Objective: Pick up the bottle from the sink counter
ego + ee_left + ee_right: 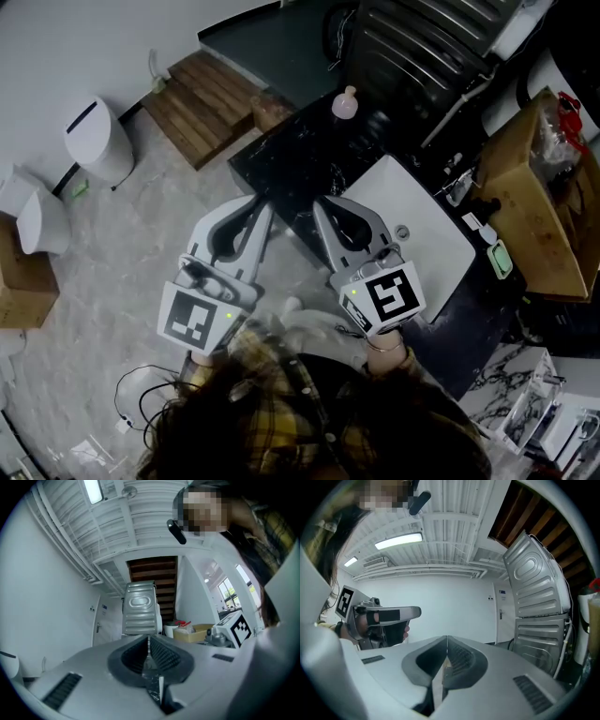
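A small pink bottle [345,103] stands at the far end of the black sink counter [281,164], in the head view only. My left gripper [260,208] and right gripper [321,206] are held side by side over the counter's near edge, well short of the bottle. Both are shut with nothing between the jaws. The left gripper view shows its ribbed pads [159,656] pressed together, and the right gripper view shows the same of its fingers [459,658]. Both gripper views tilt up at walls and ceiling, so the bottle is not in them.
A white basin [412,234] is set in the counter to the right, with a faucet [457,186] behind it. A cardboard box [539,202] sits at far right, wooden steps [202,103] at far left, a white bin [98,141] on the floor, and a ribbed metal panel [139,609] ahead.
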{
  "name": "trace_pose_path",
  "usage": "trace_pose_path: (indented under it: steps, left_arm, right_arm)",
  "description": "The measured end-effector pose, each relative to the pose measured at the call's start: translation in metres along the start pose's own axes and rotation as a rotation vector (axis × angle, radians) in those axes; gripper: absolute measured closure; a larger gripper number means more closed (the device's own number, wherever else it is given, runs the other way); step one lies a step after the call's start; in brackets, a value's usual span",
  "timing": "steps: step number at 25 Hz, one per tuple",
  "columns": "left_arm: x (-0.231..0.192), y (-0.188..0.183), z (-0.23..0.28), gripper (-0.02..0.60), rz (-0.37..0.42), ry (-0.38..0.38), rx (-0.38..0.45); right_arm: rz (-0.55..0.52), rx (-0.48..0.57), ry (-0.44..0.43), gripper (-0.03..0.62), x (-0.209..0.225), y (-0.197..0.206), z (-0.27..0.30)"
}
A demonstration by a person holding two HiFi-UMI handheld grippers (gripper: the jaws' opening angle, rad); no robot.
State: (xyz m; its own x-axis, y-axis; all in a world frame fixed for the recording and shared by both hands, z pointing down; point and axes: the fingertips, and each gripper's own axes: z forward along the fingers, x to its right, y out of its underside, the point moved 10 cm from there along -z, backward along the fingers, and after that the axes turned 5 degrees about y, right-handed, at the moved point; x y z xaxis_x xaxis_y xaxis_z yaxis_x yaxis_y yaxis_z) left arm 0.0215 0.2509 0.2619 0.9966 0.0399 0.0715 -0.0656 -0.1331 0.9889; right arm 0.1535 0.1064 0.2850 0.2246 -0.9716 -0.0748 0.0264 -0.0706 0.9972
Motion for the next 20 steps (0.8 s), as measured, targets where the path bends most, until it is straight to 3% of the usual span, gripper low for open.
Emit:
trace_pose_path:
  steps: [8, 12, 15, 20]
  left_arm:
    - [-0.02, 0.008, 0.032, 0.552, -0.016, 0.031, -0.009]
    - [-0.041, 0.01, 0.06, 0.552, -0.017, 0.097, 0.071]
    - [-0.061, 0.016, 0.083, 0.552, -0.025, 0.14, 0.017]
    - [-0.11, 0.023, 0.132, 0.552, -0.035, 0.253, 0.018]
  right_arm:
    - [0.023, -0.019, 0.035, 0.577, 0.024, 0.008, 0.012]
    - [0.029, -0.028, 0.089, 0.577, 0.04, 0.012, 0.025]
    - [0.024, -0.038, 0.146, 0.577, 0.053, 0.011, 0.043]
    - [0.017, -0.063, 0.252, 0.577, 0.076, 0.009, 0.088]
